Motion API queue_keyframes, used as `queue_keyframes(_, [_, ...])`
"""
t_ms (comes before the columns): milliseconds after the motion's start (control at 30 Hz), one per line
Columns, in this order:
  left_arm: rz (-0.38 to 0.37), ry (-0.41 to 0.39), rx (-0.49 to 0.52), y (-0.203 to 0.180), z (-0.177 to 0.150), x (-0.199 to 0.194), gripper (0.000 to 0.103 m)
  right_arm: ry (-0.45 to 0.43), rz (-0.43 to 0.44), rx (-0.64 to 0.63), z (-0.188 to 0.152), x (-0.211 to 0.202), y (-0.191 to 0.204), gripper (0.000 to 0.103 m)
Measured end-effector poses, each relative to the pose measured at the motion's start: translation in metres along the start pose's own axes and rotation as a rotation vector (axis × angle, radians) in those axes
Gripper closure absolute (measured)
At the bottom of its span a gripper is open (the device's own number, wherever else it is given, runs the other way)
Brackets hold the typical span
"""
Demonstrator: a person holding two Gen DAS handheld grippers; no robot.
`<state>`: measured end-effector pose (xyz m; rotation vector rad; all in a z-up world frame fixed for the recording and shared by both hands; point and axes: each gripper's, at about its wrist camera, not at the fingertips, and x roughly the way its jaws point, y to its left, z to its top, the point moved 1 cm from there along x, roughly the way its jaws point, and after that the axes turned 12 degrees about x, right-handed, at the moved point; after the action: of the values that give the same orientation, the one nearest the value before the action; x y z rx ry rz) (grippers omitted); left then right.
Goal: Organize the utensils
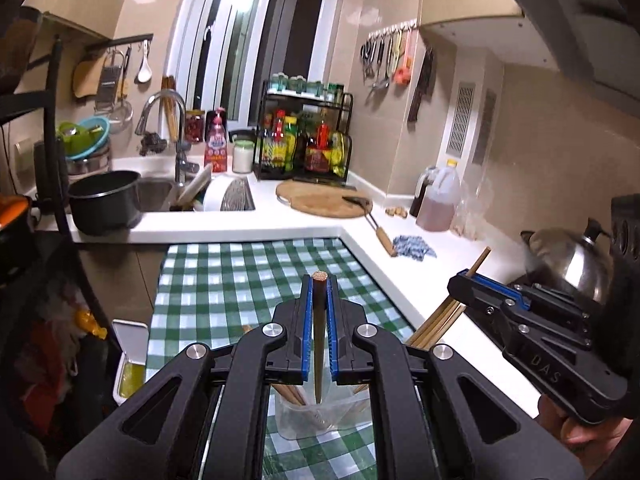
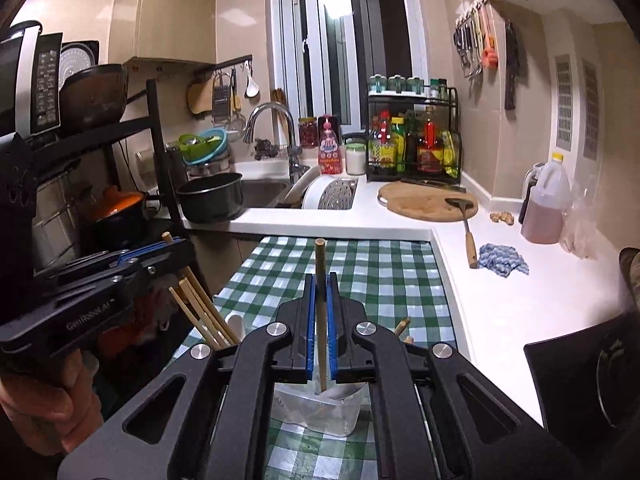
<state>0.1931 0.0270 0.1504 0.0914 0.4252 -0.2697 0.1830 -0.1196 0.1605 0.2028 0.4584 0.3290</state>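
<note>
My left gripper [image 1: 319, 280] is shut on a dark brown chopstick [image 1: 319, 340] held upright, its lower end inside a clear plastic container [image 1: 320, 420] on the green checked cloth [image 1: 240, 280]. Several light wooden chopsticks [image 1: 436, 324] lean in containers there. My right gripper [image 2: 320, 278] is shut on a light wooden chopstick [image 2: 321, 300], upright, its tip in a clear container [image 2: 320, 408]. Each gripper shows in the other's view, the right one [image 1: 464, 280] and the left one [image 2: 168, 242]. More chopsticks [image 2: 204, 312] stand to the left.
A white counter [image 1: 420, 264] runs along the back and right, with a round cutting board [image 1: 324, 198], a spatula [image 1: 372, 220], a blue rag [image 1: 412, 246], an oil jug [image 1: 440, 200] and a kettle [image 1: 572, 260]. A black pot [image 1: 106, 200] sits by the sink.
</note>
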Motion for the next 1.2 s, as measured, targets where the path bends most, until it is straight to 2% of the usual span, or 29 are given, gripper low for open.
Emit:
queue_keyframes(67, [-0.003, 0.014, -0.006, 0.001, -0.004, 0.003, 0.096, 0.016, -0.006, -0.004, -0.003, 0.004, -0.001, 0.097])
queue_keyframes(167, [-0.001, 0.010, -0.014, 0.004, -0.005, -0.002, 0.094, 0.016, -0.030, 0.005, -0.004, 0.003, -0.003, 0.085])
queue_keyframes(300, [0.015, -0.013, -0.010, 0.004, -0.002, -0.022, 0.093, -0.002, -0.053, 0.006, -0.004, -0.011, -0.005, 0.078])
queue_keyframes(433, [0.033, -0.059, -0.017, -0.001, -0.001, -0.053, 0.093, -0.040, -0.059, -0.016, -0.007, -0.041, 0.001, 0.074])
queue_keyframes(500, [0.044, -0.083, -0.019, -0.003, -0.004, -0.070, 0.092, -0.066, -0.063, -0.035, -0.011, -0.057, 0.004, 0.064])
queue_keyframes(633, [0.073, -0.105, -0.027, -0.009, -0.022, -0.101, 0.077, -0.105, -0.070, -0.056, -0.033, -0.094, 0.009, 0.056])
queue_keyframes(700, [0.081, -0.106, -0.036, -0.014, -0.041, -0.115, 0.070, -0.101, -0.081, -0.052, -0.051, -0.107, 0.008, 0.052])
queue_keyframes(767, [0.086, -0.089, -0.034, -0.019, -0.061, -0.119, 0.057, -0.087, -0.090, -0.041, -0.068, -0.114, 0.006, 0.047])
queue_keyframes(800, [0.085, -0.075, -0.035, -0.022, -0.072, -0.119, 0.055, -0.084, -0.094, -0.037, -0.076, -0.116, 0.005, 0.043])
queue_keyframes(900, [0.084, -0.032, -0.041, -0.029, -0.103, -0.115, 0.046, -0.101, -0.127, -0.035, -0.094, -0.120, 0.004, 0.013])
queue_keyframes(967, [0.101, -0.008, -0.050, -0.031, -0.124, -0.108, 0.038, -0.112, -0.154, -0.020, -0.102, -0.121, -0.001, 0.007])
queue_keyframes(1067, [0.165, 0.049, -0.041, -0.030, -0.140, -0.092, 0.030, -0.106, -0.186, 0.004, -0.111, -0.117, -0.012, 0.005])
queue_keyframes(1133, [0.176, 0.056, -0.029, -0.026, -0.141, -0.087, 0.024, -0.106, -0.205, 0.017, -0.116, -0.113, -0.019, 0.005])
queue_keyframes(1200, [0.213, 0.044, -0.032, -0.022, -0.141, -0.088, 0.013, -0.110, -0.224, 0.026, -0.121, -0.109, -0.024, 0.005])
